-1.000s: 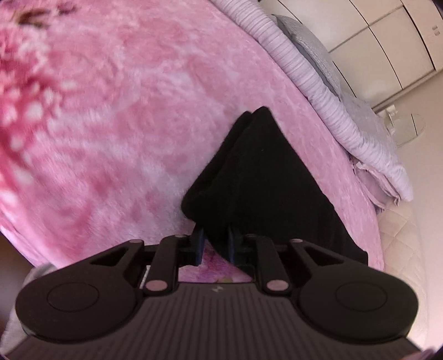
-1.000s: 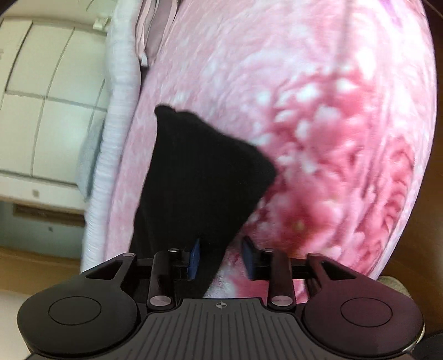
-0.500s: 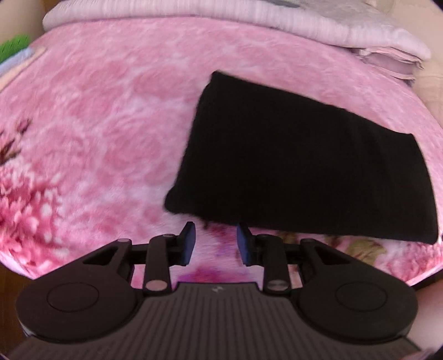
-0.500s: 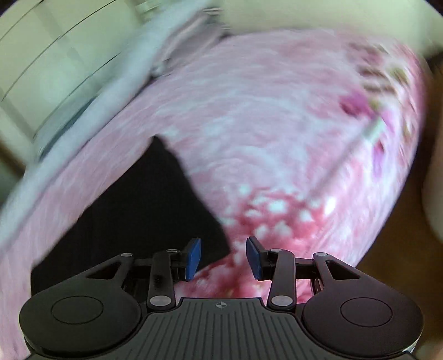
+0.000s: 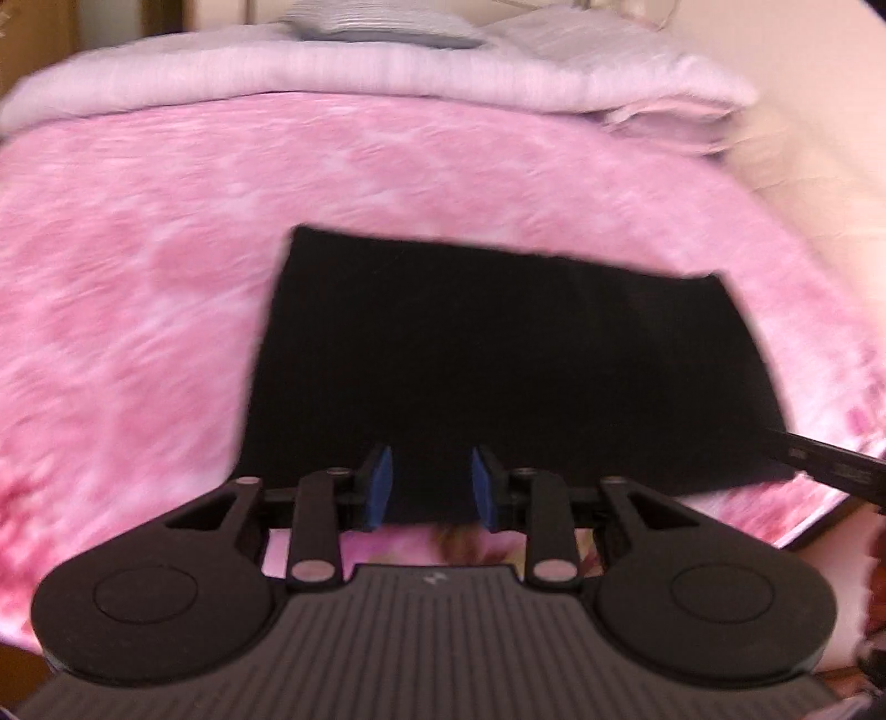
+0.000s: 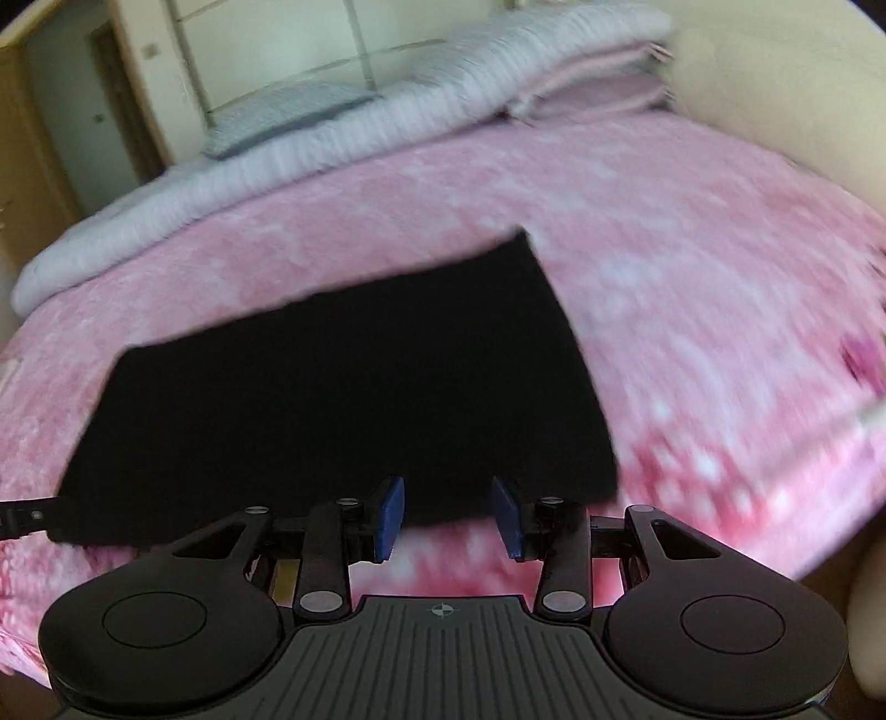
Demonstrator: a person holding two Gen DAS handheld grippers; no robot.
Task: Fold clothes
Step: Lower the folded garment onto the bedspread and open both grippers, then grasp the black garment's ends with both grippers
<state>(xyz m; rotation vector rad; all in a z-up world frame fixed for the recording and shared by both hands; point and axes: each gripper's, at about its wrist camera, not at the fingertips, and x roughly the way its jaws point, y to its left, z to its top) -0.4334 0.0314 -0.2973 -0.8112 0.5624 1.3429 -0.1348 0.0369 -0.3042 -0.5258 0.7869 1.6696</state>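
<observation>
A black garment (image 5: 509, 354) lies folded into a flat rectangle on the pink fluffy blanket (image 5: 138, 288). In the left wrist view my left gripper (image 5: 429, 486) hovers open over the garment's near edge, with nothing between its blue pads. The right wrist view shows the same black garment (image 6: 343, 399) with my right gripper (image 6: 449, 518) open just before its near edge, toward the right corner. Neither gripper holds cloth. A dark tip of the other gripper (image 5: 830, 465) shows at the right edge of the left view.
A folded pale lilac quilt (image 5: 387, 72) and a grey pillow (image 6: 282, 116) lie along the far side of the bed. White wardrobe doors (image 6: 266, 50) stand behind. The pink blanket (image 6: 692, 232) spreads around the garment on all sides.
Both grippers have let go of the black garment and swung back to face it. It now lies flat as a folded rectangle, and both jaws stand wider apart.
</observation>
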